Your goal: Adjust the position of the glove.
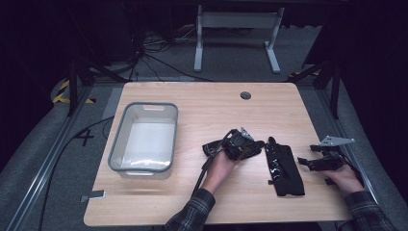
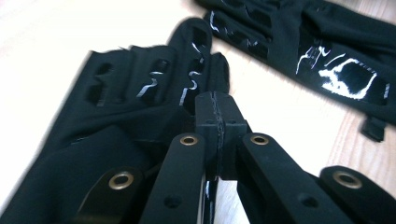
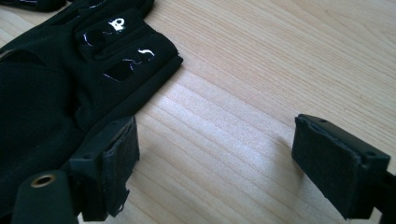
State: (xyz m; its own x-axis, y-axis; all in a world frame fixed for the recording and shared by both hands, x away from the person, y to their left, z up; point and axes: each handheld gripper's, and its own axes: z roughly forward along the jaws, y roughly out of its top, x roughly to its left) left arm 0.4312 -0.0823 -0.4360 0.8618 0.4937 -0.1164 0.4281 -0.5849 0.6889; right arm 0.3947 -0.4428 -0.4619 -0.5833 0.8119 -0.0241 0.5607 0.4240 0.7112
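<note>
left gripper [image 1: 257, 144] clenched on one black fabric glove [image 2: 116, 121], right gripper [image 3: 215, 172] released beside the other glove [image 1: 285, 168] near the desk's right edge, clear plastic bin [image 1: 118, 144] still unfilled.

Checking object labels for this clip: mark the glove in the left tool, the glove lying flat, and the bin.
Held glove [image 2: 116, 93], left gripper view, finger section.
Flat glove [image 1: 286, 168], high view, palm.
Bin [image 1: 115, 144], high view, left rim.

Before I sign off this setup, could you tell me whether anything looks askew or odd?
One black glove hangs bunched from the shut left gripper, while its mate lies flat on the table. The grey bin sits square; nothing looks spilled or damaged.
</note>
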